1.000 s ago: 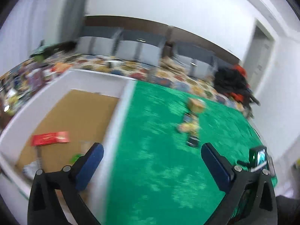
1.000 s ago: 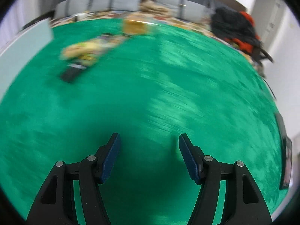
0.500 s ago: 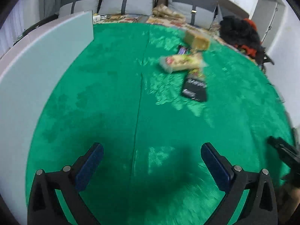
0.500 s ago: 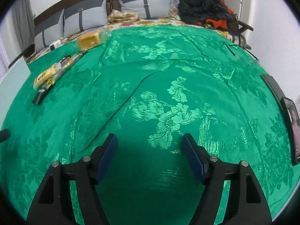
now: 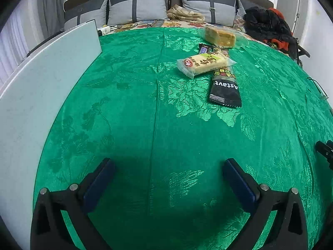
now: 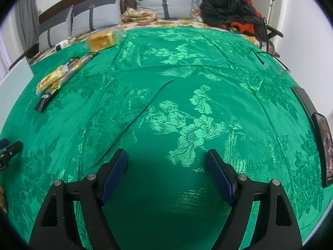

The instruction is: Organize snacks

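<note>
Nearest in the left wrist view, the left gripper [image 5: 167,166] is being held over the green floral cloth [image 5: 129,125], its blue-padded fingers spread wide apart with nothing between them. In the right wrist view the right gripper [image 6: 166,159] is likewise being held with its fingers apart and empty above the same cloth, well away from the snacks. A tip of the left gripper is being caught at the left edge of that view, and a tip of the right gripper at the right edge of the left view.

Along the left of the cloth a white box wall [image 5: 41,79] is being seen (its inside is hidden from here). Along the right edge, a dark phone [image 6: 324,145] is lying flat.

Farther off, right of centre in the left view, the snacks are lying in a small cluster on the cloth. The black Astavt packet [image 5: 225,85] is lying nearest, lengthways. A pale yellow wrapped bar [image 5: 205,62] is resting across its far end. A small dark bar [image 5: 204,49] is partly showing just beyond. Farthest of the cluster, a yellow cake in clear wrap [image 5: 220,37] is sitting near the cloth's far edge.

Behind, grey cushions [image 5: 137,8] are leaning against a dark headboard, and a heap of black and red clothing [image 5: 268,27] is piled at the far right.
</note>
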A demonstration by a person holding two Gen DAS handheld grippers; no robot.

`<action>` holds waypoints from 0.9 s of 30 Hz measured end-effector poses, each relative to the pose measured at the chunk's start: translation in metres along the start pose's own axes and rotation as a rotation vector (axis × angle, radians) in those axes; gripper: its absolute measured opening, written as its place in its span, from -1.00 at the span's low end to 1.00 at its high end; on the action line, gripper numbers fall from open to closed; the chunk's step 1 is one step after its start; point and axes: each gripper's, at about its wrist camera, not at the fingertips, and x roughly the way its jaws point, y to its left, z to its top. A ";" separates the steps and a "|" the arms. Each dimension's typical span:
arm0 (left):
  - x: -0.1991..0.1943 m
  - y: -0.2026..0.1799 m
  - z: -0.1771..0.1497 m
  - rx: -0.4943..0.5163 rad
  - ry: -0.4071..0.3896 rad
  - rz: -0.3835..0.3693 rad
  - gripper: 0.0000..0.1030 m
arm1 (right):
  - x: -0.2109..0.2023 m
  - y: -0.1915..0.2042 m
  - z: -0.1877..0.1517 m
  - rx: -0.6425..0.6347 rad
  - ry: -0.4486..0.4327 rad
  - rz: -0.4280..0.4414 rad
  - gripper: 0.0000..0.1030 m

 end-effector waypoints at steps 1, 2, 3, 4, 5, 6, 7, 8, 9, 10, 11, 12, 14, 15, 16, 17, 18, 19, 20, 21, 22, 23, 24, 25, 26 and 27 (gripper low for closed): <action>0.000 0.000 0.000 0.001 0.000 0.001 1.00 | 0.000 -0.001 0.000 0.001 0.000 -0.002 0.59; 0.000 0.000 0.000 0.001 0.000 0.001 1.00 | 0.000 -0.001 0.000 0.002 0.000 -0.003 0.59; 0.000 0.000 0.000 0.001 0.000 0.001 1.00 | 0.000 -0.001 0.000 0.002 -0.001 -0.005 0.59; 0.000 0.000 0.000 0.001 0.000 0.001 1.00 | 0.000 -0.001 0.000 0.003 -0.001 -0.006 0.59; 0.000 0.000 0.000 0.001 0.000 0.001 1.00 | 0.000 -0.002 0.000 0.003 -0.001 -0.007 0.59; 0.000 0.000 0.000 0.001 0.000 0.001 1.00 | 0.000 -0.001 0.000 0.003 -0.001 -0.007 0.59; 0.000 0.000 0.000 0.001 0.000 0.001 1.00 | 0.000 -0.001 0.000 0.003 0.000 -0.007 0.59; 0.000 0.000 0.000 0.001 0.000 0.001 1.00 | 0.000 -0.001 0.000 0.003 0.000 -0.008 0.59; 0.001 0.000 0.000 0.002 0.001 0.002 1.00 | 0.000 -0.002 -0.001 0.003 0.000 -0.008 0.59; 0.001 0.000 0.000 0.002 0.001 0.002 1.00 | 0.000 -0.002 -0.001 0.003 0.000 -0.008 0.59; 0.001 0.000 0.000 0.002 0.001 0.002 1.00 | 0.000 -0.002 -0.001 0.003 0.000 -0.008 0.59; 0.001 0.000 0.000 0.001 0.000 0.001 1.00 | 0.000 -0.002 -0.001 0.003 0.000 -0.009 0.59; 0.001 0.000 0.000 0.001 0.000 0.001 1.00 | 0.000 -0.002 -0.001 0.003 0.000 -0.008 0.59; 0.001 0.000 0.001 0.001 0.000 0.000 1.00 | 0.000 -0.002 -0.001 0.003 0.000 -0.008 0.59; 0.001 0.000 0.001 0.001 0.000 0.001 1.00 | 0.000 -0.002 -0.001 0.003 0.000 -0.008 0.59; 0.001 0.000 0.001 0.002 0.001 0.001 1.00 | 0.000 -0.002 -0.001 0.003 0.000 -0.008 0.59; 0.001 0.000 0.001 0.002 0.001 0.001 1.00 | 0.000 -0.002 -0.001 0.003 0.000 -0.009 0.59; 0.001 0.000 0.001 0.002 0.001 0.001 1.00 | 0.000 -0.002 -0.001 0.002 0.000 -0.009 0.59; 0.001 0.000 0.001 0.002 0.001 0.001 1.00 | 0.000 -0.002 -0.001 0.002 0.000 -0.009 0.59; 0.001 0.000 0.001 0.002 0.001 0.001 1.00 | 0.000 -0.002 -0.001 0.003 0.000 -0.009 0.59; 0.001 0.000 0.001 0.002 0.001 0.001 1.00 | 0.000 -0.002 -0.001 0.003 0.000 -0.009 0.59; 0.001 0.000 0.001 0.002 0.001 0.001 1.00 | 0.000 -0.002 0.000 0.003 0.000 -0.009 0.59; 0.001 0.000 0.001 0.002 0.001 0.000 1.00 | 0.000 -0.002 0.000 0.002 0.000 -0.009 0.59; 0.001 0.000 0.001 0.002 0.001 0.001 1.00 | 0.000 -0.002 -0.001 0.003 0.000 -0.009 0.59; 0.001 0.000 0.001 0.002 0.001 0.001 1.00 | 0.000 -0.002 0.000 0.003 0.000 -0.008 0.59; 0.001 0.000 0.001 0.002 0.001 0.001 1.00 | 0.000 -0.002 -0.001 0.003 0.000 -0.009 0.59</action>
